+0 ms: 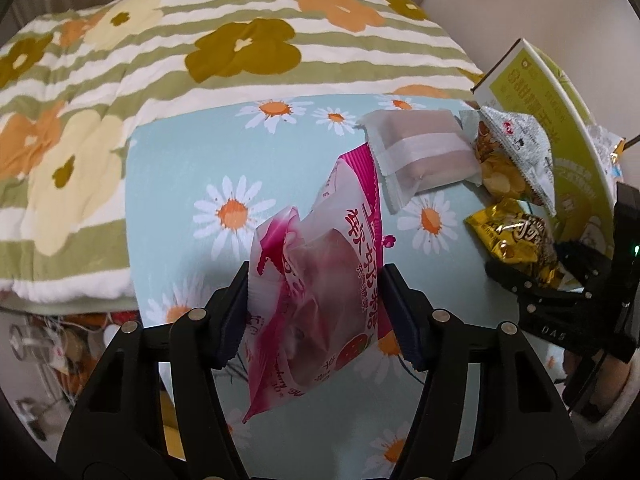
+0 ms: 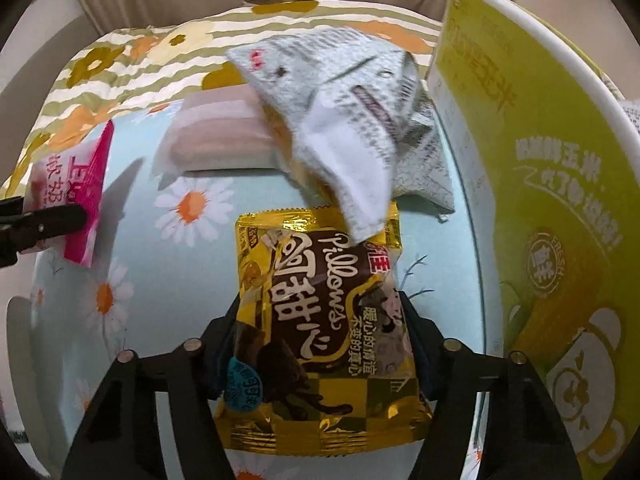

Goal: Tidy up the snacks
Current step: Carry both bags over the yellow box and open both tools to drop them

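Left gripper (image 1: 314,300) pinches the pink strawberry packet (image 1: 316,280), right gripper (image 2: 320,344) squeezes the gold Pillows packet (image 2: 320,320), so lift gently toward the green box (image 2: 552,200).

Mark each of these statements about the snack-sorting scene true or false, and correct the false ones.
1. The left gripper is shut on the pink and white strawberry snack packet. True.
2. The right gripper holds a blue tin can. False: it is shut on the shiny gold and brown Pillows snack packet.
3. The snacks lie on a pale blue cloth printed with white daisies. True.
4. The tall yellow-green cardboard box stands at the left of the right wrist view. False: it stands at the right.
5. The grey and white printed snack packet overlaps the gold packet's top edge. True.
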### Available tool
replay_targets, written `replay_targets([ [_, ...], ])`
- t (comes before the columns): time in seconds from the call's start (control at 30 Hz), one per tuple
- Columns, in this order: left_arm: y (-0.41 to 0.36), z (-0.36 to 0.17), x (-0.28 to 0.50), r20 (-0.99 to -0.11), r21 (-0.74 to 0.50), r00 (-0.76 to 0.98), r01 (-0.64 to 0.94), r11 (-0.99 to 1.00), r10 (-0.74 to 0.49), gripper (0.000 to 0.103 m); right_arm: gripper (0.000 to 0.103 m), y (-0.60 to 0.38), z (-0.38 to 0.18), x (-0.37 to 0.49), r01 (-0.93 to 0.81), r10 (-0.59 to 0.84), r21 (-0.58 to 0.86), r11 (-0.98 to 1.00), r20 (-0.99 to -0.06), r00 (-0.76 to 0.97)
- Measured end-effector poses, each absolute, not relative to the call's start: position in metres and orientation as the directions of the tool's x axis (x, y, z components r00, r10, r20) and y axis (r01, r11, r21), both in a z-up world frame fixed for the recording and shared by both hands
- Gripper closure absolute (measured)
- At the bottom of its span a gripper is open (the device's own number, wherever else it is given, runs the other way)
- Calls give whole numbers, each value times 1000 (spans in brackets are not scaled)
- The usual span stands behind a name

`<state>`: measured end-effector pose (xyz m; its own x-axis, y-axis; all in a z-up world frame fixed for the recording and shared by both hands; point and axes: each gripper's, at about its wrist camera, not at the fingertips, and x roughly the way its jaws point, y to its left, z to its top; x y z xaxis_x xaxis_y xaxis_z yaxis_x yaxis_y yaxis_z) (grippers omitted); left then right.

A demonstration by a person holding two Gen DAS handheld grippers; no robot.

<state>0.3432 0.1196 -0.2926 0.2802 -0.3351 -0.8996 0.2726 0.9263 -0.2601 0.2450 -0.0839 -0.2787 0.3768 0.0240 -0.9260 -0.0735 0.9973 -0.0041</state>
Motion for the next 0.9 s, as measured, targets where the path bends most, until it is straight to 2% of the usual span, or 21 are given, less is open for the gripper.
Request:
replay_targets([
  [0.27,129,-258,331,-875,-278,329,262,924,-356,44,40,-67,-256,219,-108,111,75,991,-915,388],
  [0.5,122,-207,323,-827,-307,398,274,911,-398,44,40,-80,-193,201,-98,157,125,987,-866,475],
  [0.7,92,-157,323,-770,-326,454,324,888,-448,44,40,-111,-133,198,-89,162,135,987,-798,580],
  [0.9,43,-116,333,-708,-372,496,344,862,-503,44,40,-158,-108,206,-73,164,152,986,-762,627],
])
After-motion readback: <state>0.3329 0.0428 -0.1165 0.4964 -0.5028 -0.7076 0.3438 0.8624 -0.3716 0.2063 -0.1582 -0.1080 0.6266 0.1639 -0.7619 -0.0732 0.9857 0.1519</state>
